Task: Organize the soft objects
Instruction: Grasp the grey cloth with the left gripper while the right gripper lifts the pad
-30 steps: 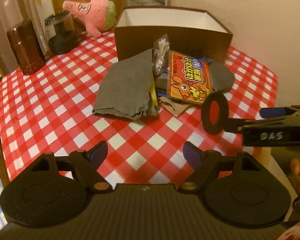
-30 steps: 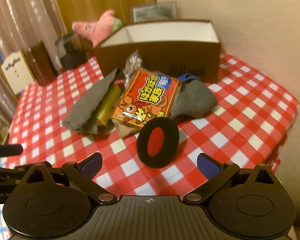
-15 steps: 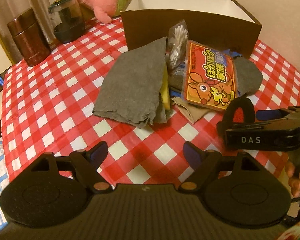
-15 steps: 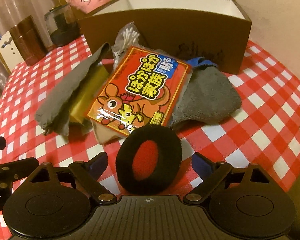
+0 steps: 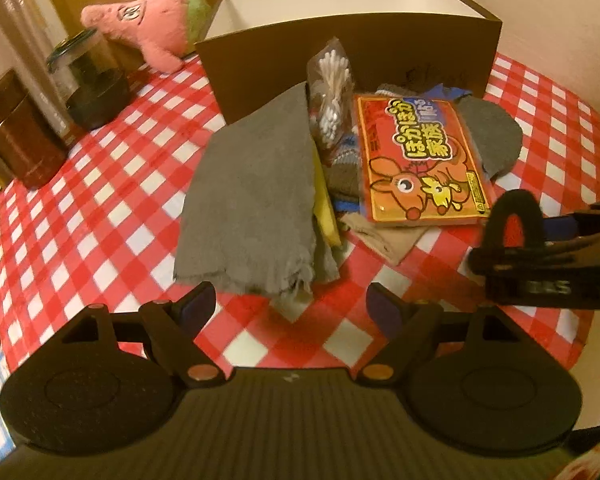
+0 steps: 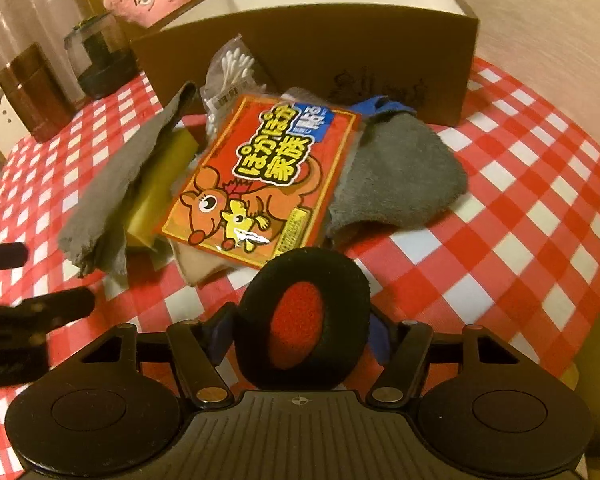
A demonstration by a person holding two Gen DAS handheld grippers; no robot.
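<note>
The surface [image 5: 100, 216], spread with a red-and-white check cloth, is seen crowded at its middle, and the open brown box [image 5: 352, 52] behind the pile is seen with white inner walls; as far as can be made out nothing lies in it, so the sorting is judged barely begun. Against the box front, a folded grey cloth [image 5: 252, 200] is laid over a yellow sponge [image 6: 156, 188], a second grey cloth [image 6: 400, 176] is spread to the right, and an orange heat-pad packet [image 5: 420, 160] is propped across the heap, with a beige cloth [image 5: 384, 236] under its near edge and a bag of cotton swabs [image 5: 332, 92] upright behind it. All of these are left to be put away. A pink plush toy [image 5: 156, 28] is lying beside the box, well apart from the pile, near a dark jar [image 5: 92, 84] and a brown canister [image 5: 16, 132].

Nearest, a black ear pad with a red centre [image 6: 302, 316] is being clamped upright between the fingers of the right gripper [image 6: 300, 340], just clear of the packet. The left gripper [image 5: 292, 312] is held spread wide and empty, just short of the folded grey cloth's frayed edge. The packet overlapping the cloths is judged the main obstruction.
</note>
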